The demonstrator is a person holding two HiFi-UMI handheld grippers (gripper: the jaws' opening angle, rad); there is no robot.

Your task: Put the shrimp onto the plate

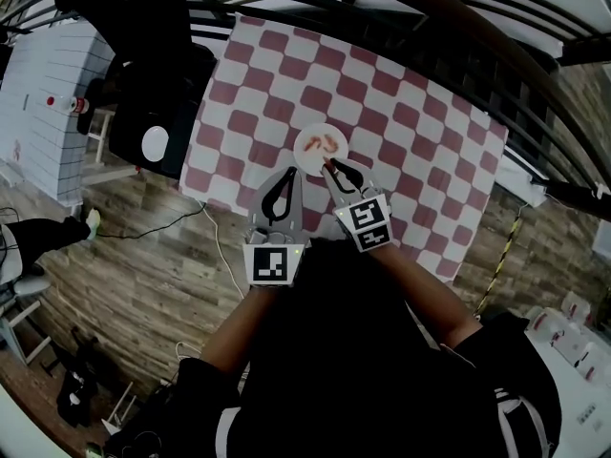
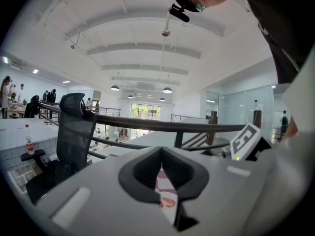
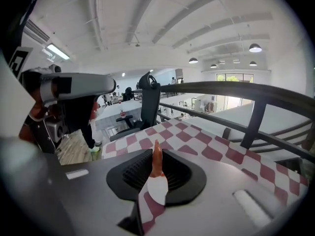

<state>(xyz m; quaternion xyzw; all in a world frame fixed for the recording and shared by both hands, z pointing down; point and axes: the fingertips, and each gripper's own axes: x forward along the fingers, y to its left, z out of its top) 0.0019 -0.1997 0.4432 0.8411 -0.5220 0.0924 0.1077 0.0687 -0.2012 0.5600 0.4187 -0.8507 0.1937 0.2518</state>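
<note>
A small white plate (image 1: 307, 151) lies on the red-and-white checked table, with two orange shrimp (image 1: 326, 144) on it. My right gripper (image 1: 329, 164) is at the plate's near edge, shut on another shrimp (image 3: 156, 160), which stands upright between its tips above the plate (image 3: 157, 191). My left gripper (image 1: 288, 173) rests just left of the plate's near edge, its jaws together and nothing in them. Through its narrow slit in the left gripper view, one shrimp (image 2: 168, 201) on the plate (image 2: 170, 214) shows.
The checked cloth (image 1: 401, 141) covers the table. A black office chair (image 1: 158, 103) stands at the table's left side. A dark railing (image 1: 401, 27) runs behind the table. Wooden floor (image 1: 143, 275) with a white cable (image 1: 215, 232) lies on the near left.
</note>
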